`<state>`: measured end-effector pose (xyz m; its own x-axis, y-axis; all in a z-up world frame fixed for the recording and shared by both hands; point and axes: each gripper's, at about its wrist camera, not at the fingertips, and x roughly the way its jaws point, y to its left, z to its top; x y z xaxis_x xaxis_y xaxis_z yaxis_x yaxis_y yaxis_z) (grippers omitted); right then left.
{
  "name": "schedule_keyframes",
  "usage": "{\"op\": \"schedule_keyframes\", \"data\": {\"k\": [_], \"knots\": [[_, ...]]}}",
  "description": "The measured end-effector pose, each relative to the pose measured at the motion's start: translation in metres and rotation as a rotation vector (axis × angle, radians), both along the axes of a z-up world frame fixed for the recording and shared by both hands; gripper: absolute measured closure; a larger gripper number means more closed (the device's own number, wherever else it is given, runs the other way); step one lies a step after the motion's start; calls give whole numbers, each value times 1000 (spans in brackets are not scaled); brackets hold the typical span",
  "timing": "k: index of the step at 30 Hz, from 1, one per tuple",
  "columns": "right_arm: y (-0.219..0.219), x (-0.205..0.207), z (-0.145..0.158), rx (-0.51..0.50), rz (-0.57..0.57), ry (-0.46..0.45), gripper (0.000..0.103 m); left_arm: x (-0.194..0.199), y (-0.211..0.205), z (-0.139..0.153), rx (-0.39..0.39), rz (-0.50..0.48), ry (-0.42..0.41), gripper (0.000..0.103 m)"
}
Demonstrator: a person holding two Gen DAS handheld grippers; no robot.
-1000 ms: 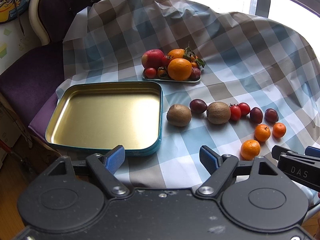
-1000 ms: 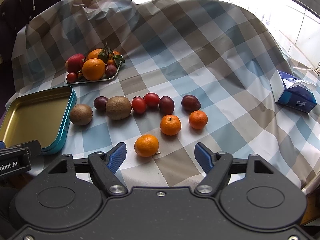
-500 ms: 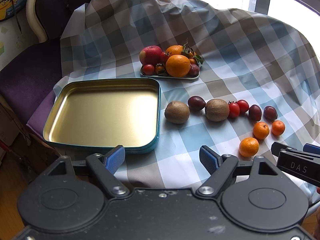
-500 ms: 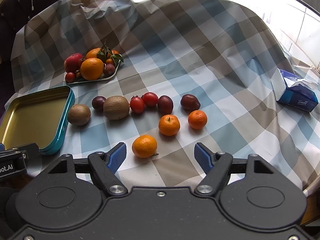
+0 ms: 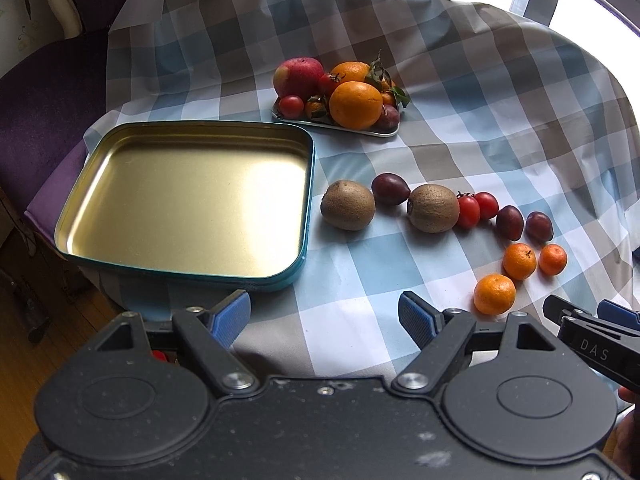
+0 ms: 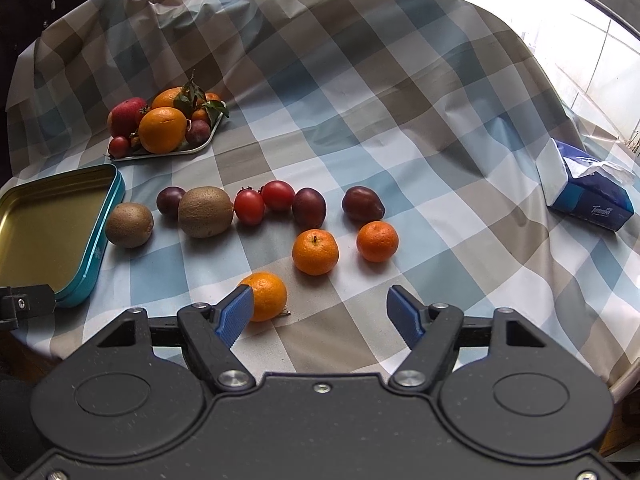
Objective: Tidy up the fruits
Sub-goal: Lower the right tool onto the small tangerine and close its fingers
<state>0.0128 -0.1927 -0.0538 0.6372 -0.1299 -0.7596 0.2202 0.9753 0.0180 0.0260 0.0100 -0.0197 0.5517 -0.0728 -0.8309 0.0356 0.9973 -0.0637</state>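
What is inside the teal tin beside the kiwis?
The teal tin holds nothing: its golden bottom is bare in the left wrist view. In the right wrist view, the picture's edge cuts its left part off.

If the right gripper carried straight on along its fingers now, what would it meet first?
Probably bare checked tablecloth. The right gripper, jaws closing with nothing between them, aims just right of the nearest mandarin, which sits by its left finger; depth is unclear.

Blue-and-brown checked tablecloth, teal tin with gold inside, orange mandarins.

Left gripper fingers apart; right gripper closing.
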Motion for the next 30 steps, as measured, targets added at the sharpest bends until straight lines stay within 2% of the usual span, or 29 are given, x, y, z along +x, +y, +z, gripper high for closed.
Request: {"op": "schedule_keyframes", "data": {"k": [3, 7, 15, 18, 30], "knots": [[-2, 3, -8, 4, 23, 20, 33, -1, -2, 0, 15, 6, -15, 19], [-7, 7, -19, 61, 32, 38, 33, 0, -6, 1, 42, -7, -39, 19], [-20, 14, -28, 90, -7, 8, 33, 6, -26, -5, 116, -72, -53, 18], [-27, 21, -31, 97, -16, -5, 33, 9, -31, -8, 119, -93, -42, 18], [-26, 67, -50, 142, -16, 41, 33, 18, -37, -17, 111, -96, 4, 18]]}}
